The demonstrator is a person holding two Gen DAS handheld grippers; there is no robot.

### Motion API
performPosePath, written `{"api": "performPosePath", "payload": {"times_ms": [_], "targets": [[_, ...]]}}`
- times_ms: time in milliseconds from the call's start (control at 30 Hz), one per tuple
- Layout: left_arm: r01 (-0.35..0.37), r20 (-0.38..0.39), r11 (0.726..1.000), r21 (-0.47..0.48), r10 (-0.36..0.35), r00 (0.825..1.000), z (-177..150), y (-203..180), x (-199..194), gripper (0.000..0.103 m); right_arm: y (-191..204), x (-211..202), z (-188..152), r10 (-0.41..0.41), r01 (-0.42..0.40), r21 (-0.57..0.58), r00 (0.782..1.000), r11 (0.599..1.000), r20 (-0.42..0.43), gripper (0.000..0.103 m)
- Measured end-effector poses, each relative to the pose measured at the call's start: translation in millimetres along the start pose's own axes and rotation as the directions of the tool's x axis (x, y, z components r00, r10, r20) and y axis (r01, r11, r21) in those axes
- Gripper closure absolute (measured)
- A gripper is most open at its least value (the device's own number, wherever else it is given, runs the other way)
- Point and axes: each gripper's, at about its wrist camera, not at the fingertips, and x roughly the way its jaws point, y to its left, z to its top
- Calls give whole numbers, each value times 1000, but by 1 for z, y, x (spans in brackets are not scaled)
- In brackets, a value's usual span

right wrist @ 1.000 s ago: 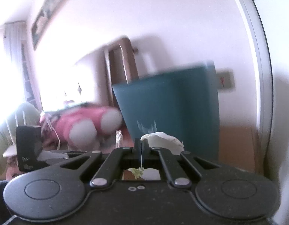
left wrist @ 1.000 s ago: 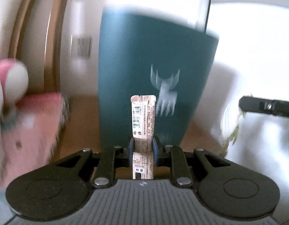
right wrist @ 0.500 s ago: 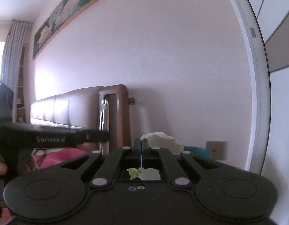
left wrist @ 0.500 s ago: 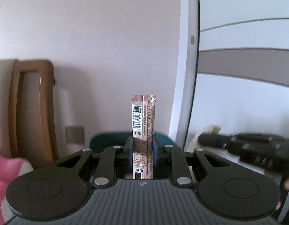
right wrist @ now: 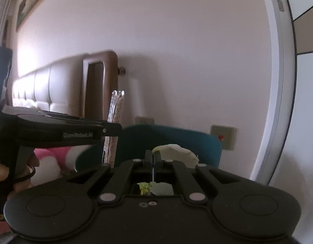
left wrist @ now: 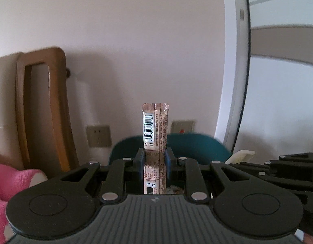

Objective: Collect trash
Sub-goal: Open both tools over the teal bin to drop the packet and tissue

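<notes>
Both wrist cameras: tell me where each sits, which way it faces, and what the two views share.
Left wrist: on the left gripper, facing the pale wall; its jaws clamp an upright barcoded snack wrapper; the right gripper shows at right.
Right wrist: on the right gripper, facing the same wall; its jaws pinch a pale crumpled leaf scrap; the left gripper and a hand show at left.
Shared: teal plastic bin, brown wooden headboard.
</notes>
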Motion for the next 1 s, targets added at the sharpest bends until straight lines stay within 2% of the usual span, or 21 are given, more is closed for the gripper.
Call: {"api": "performPosePath", "payload": {"times_ms": [133,300,433,567,633,767,800,867,900,933,1000], "targets": [[-33,-102,999,15,34,994,-9,-5,22,83,5,13,-3,-7,5,-23,997,1000,-82,103],[-65,-177,997,42,71,982,-15,-9,36,83,8,18,-6,-13,10,-18,988,1000,-155,103],[-61,-226,997,51,72,972,-20,-13,42,82,7,20,-6,-21,19,-13,981,1000,-193,100],[-59,-244,997,40,67,968,-23,-14,44,82,9,14,-7,-35,31,-23,978,999,-205,96],[-52,-249,998,32,58,967,-23,-14,44,82,8,10,-8,-36,33,-19,980,999,-198,88],[-28,-261,999,17,31,965,-23,-14,44,78,2,8,-6,-26,26,-6,983,1000,-180,88],[-26,-256,999,19,30,966,-24,-15,42,77,1,6,-7,-22,22,-3,985,1000,-173,86],[-22,-242,1000,16,25,970,-24,-14,38,64,-2,2,-8,-10,11,6,988,1000,-156,84],[-22,-231,1000,14,25,973,-24,-14,36,45,-3,-1,-10,-3,4,9,989,1000,-145,81],[-27,-212,999,18,30,977,-24,-14,32,30,-4,-3,-10,0,2,12,991,1000,-133,77],[-33,-174,999,32,38,984,-25,-16,25,29,-4,-13,-12,-8,9,14,996,1000,-91,68]]}}
